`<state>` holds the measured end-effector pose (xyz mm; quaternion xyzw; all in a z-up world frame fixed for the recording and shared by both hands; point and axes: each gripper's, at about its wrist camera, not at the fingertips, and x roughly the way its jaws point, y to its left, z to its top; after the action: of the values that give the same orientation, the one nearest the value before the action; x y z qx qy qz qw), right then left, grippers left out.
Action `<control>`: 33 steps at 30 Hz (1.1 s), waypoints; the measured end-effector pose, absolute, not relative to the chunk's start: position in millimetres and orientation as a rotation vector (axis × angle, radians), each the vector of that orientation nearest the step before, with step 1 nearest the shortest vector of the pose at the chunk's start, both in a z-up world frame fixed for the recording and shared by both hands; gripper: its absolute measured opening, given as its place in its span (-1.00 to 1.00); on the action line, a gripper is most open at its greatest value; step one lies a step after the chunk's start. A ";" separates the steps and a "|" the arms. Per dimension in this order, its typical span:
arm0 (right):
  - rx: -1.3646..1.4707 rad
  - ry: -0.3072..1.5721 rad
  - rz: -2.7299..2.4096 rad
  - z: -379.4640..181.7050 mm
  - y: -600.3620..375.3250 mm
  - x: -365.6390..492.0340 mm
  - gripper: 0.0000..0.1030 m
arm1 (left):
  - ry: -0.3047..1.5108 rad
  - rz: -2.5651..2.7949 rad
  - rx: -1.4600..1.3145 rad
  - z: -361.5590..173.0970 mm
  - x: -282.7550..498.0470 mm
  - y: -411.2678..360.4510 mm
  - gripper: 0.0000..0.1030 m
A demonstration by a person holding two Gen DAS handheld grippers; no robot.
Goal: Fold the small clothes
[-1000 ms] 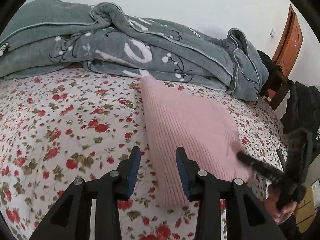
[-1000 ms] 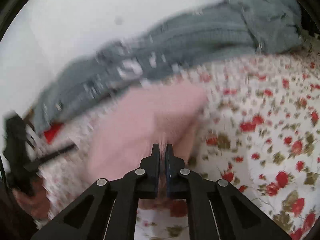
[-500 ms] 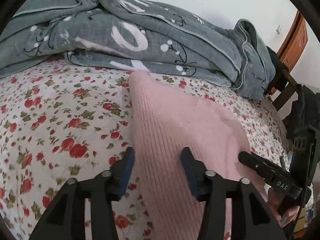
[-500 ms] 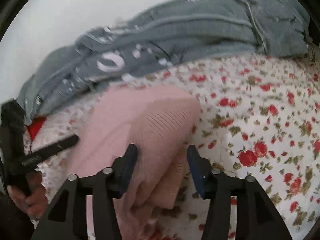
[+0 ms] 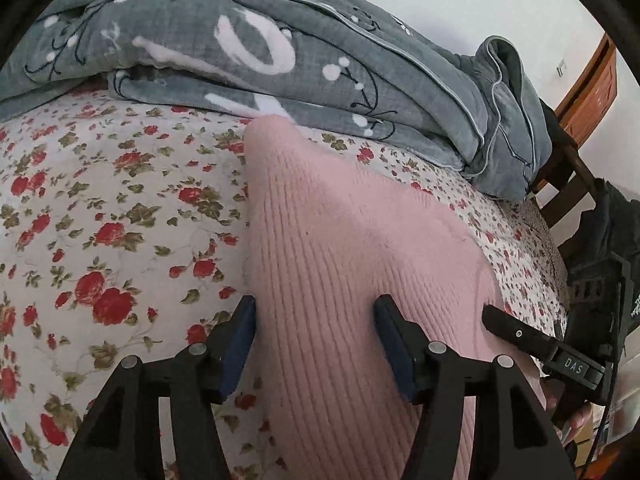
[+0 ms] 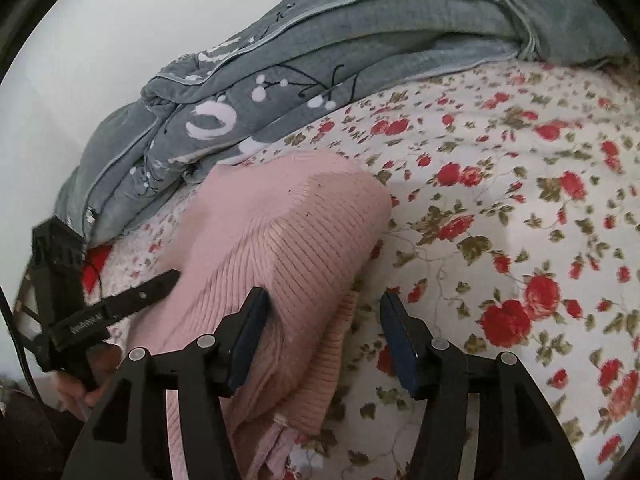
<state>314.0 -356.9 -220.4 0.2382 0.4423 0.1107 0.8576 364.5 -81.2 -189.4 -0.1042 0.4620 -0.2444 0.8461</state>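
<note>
Nearest to you, your left gripper [image 5: 316, 340] hangs over the near left part of the pink sweater [image 5: 340, 248]. Its jaws are opening, with ribbed knit under the gap but nothing pinched. Your right gripper [image 6: 324, 336] stands parted too, holding nothing; its left pad sits against the stacked right edge of the sweater and the other pad is over the flowered sheet [image 6: 520, 208].

The sweater lies folded on the bed, running away from you, its far end just short of the grey quilt [image 5: 280, 52] heaped along the wall.

Judging by the ribbing, it looks soft, light and floppy, thick where the layers stack, so it should sag and may slide open if lifted by one layer. Pinch through all layers at the near corners, both sides together.
</note>
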 end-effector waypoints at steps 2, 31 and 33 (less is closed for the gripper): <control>0.498 0.930 0.239 -220.1 -353.4 318.1 0.08 | 0.972 -0.510 -0.217 -188.8 364.3 -82.5 0.07; 0.541 0.922 0.493 -176.3 -256.2 216.6 -0.49 | 0.863 -0.416 -0.172 -140.2 226.2 14.6 -0.47; 0.514 0.929 0.462 -187.1 -256.2 215.4 -0.47 | 0.861 -0.387 -0.166 -149.6 223.8 21.5 -0.48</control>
<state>215.4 -256.2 -187.1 0.2429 0.4390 0.2185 0.8370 223.8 21.5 -149.6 -0.0796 0.4140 -0.1862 0.8875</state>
